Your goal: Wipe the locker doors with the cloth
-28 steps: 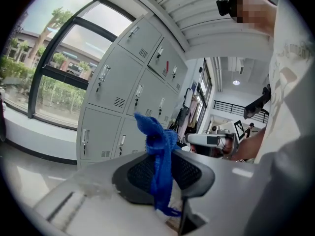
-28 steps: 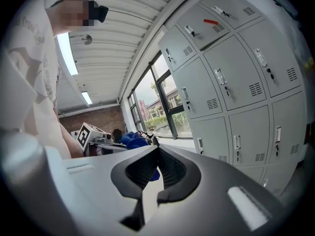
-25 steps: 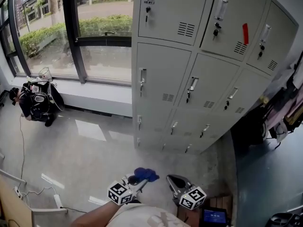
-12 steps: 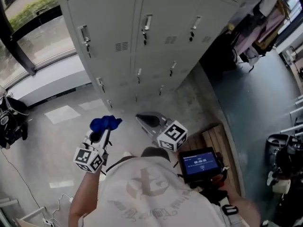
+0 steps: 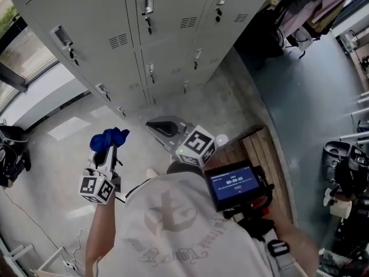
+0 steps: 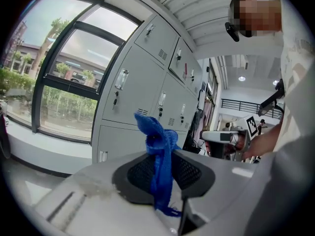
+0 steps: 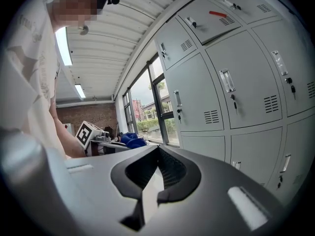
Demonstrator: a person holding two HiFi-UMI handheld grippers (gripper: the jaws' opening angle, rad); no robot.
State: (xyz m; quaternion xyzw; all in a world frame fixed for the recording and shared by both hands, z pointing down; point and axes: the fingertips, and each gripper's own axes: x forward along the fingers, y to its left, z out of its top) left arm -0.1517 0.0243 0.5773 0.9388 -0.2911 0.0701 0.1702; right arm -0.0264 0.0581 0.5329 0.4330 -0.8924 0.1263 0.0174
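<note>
Firmly clamped between the left gripper's (image 5: 108,152) closed jaws, the blue cloth (image 5: 108,138) bunches into a crumpled wad above them, with a strand trailing down. It is held over the floor (image 5: 69,126), apart from the grey locker doors (image 5: 109,10). Every door is shut. The right gripper (image 5: 153,125), jaws together and empty, points toward the lockers' foot. A window (image 6: 59,97) stands left of the lockers, and a black bag (image 5: 10,154) lies on the floor.

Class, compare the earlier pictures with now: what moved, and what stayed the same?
In the head view both grippers rose toward the lockers, which now look nearer; the left gripper swung out leftward. Unchanged: the blue cloth is clamped in the left, and the right gripper is shut and empty.
</note>
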